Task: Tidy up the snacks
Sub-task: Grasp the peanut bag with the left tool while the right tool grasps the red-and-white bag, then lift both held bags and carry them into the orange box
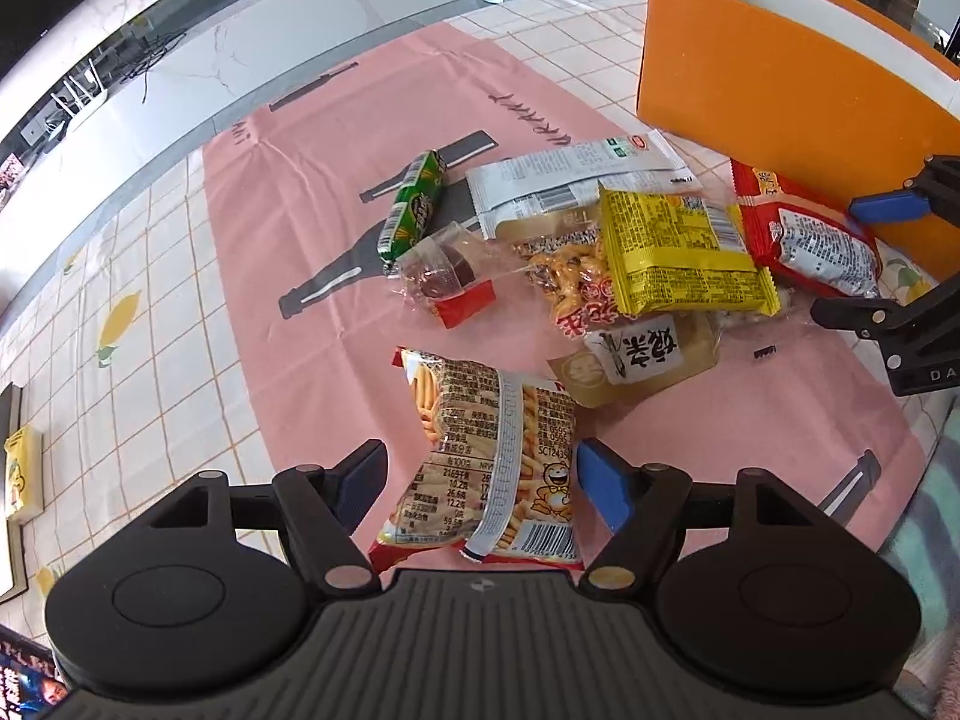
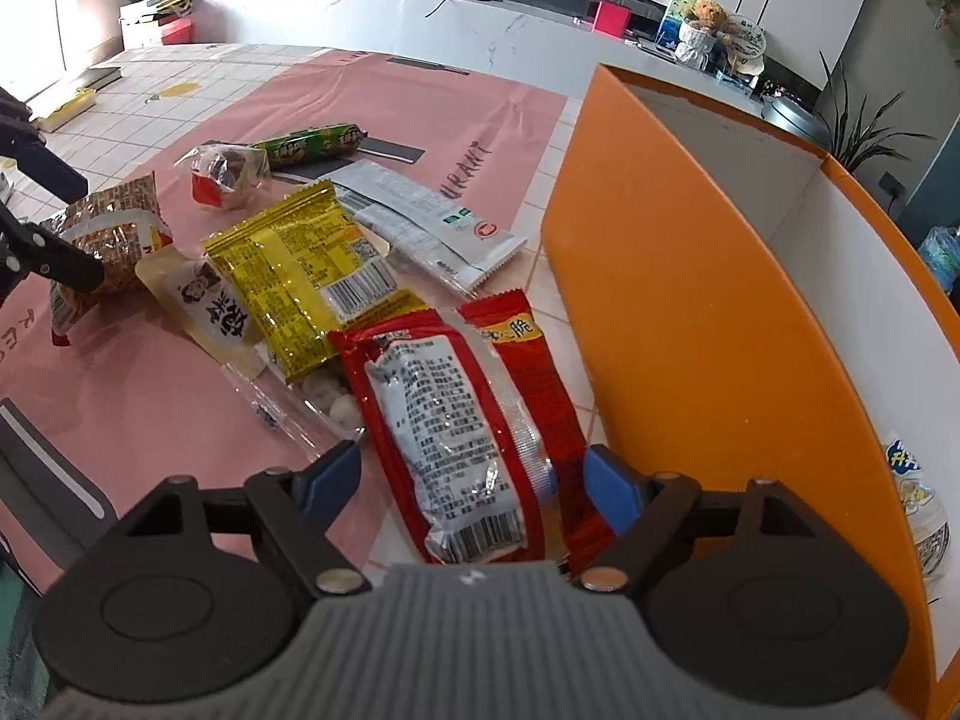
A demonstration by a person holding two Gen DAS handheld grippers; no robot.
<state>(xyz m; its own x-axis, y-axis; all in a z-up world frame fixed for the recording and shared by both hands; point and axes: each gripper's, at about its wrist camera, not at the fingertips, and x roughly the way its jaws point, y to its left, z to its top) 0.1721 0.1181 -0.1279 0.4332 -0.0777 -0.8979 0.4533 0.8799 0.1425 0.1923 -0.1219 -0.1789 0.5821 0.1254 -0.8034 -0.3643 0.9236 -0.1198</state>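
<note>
My left gripper (image 1: 483, 480) is open, pointing down over a fries snack bag (image 1: 492, 456) that lies between its fingers on the pink mat (image 1: 336, 138). My right gripper (image 2: 471, 474) is open too, straddling a red packet with a white label (image 2: 456, 438) at the foot of the orange box (image 2: 690, 300). A second red packet (image 2: 534, 360) lies under it. Between the two lie a yellow packet (image 1: 678, 252), a beige packet (image 1: 636, 360), a white sachet (image 1: 576, 174), a green roll (image 1: 414, 204) and a clear-wrapped sweet (image 1: 444, 276).
The orange box (image 1: 750, 78) stands open-topped at the table's far right, with stickers (image 2: 918, 498) on its near side. A yellow tissue box (image 1: 24, 474) sits at the left edge of the checked tablecloth. A white counter (image 2: 480, 30) runs behind the table.
</note>
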